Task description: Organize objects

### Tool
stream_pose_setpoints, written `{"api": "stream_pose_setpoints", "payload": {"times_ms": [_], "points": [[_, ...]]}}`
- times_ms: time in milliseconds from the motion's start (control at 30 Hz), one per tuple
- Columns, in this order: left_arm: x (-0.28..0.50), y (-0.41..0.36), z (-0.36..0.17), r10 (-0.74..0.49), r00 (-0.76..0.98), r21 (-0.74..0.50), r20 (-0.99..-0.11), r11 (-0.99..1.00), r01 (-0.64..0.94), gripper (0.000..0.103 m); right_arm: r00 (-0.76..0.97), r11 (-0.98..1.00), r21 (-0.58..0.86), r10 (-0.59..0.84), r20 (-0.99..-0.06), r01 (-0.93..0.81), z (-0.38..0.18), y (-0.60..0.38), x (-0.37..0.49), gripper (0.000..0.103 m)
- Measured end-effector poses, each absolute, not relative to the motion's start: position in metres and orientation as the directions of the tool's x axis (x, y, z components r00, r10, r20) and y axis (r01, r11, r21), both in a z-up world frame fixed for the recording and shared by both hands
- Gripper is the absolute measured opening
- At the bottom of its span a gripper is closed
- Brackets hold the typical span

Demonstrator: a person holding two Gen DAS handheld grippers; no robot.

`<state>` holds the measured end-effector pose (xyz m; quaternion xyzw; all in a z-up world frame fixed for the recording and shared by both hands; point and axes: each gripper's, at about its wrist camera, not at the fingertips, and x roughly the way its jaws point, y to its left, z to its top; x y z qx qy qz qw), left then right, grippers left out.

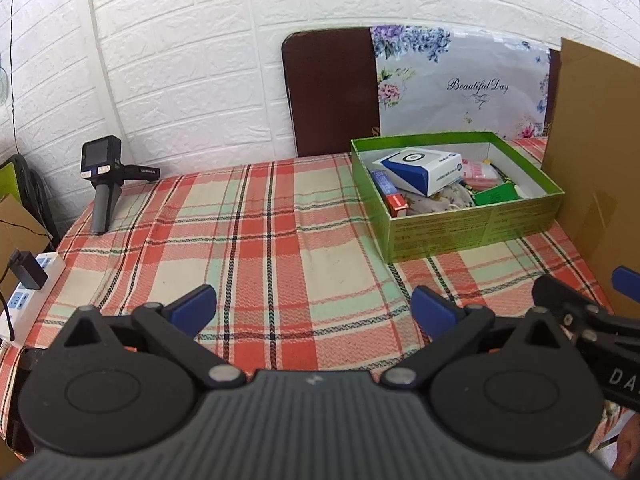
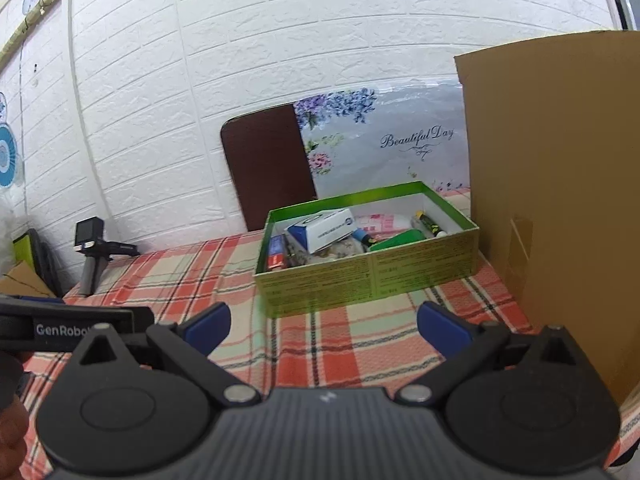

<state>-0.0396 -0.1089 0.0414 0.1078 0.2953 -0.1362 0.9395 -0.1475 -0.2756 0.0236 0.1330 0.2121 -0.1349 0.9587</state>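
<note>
Cardboard [image 2: 560,184] stands at the table's right edge, just beside the green box [image 1: 476,226] on the plaid cloth [image 1: 256,240]. Inside lies a white-blue carton [image 1: 424,168]. Left gripper [image 1: 314,310] and right gripper [image 2: 324,326] hover near, jaws apart, empty.

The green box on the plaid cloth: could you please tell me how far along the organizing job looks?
Done: the green box already holds a white-and-blue carton, a red-and-blue pack and other small items. In hand: nothing; the left gripper and right gripper are both open and empty. Left: no loose items show on the plaid cloth, so it looks nearly finished.
</note>
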Motion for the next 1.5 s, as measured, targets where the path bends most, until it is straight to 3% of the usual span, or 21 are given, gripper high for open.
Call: {"api": "stream_pose_setpoints", "payload": {"times_ms": [967, 1500], "points": [[-0.021, -0.123, 0.027, -0.188, 0.784, 0.158, -0.592, 0.926, 0.342, 0.103, 0.854, 0.937, 0.166, -0.195, -0.483, 0.308, -0.005, -0.291, -0.117, 0.103], [-0.030, -0.118, 0.033, -0.178, 0.802, 0.157, -0.570, 0.935, 0.319, 0.103, 0.869, 0.925, 0.173, -0.237, -0.435, 0.339, 0.005, -0.289, -0.128, 0.103]]}}
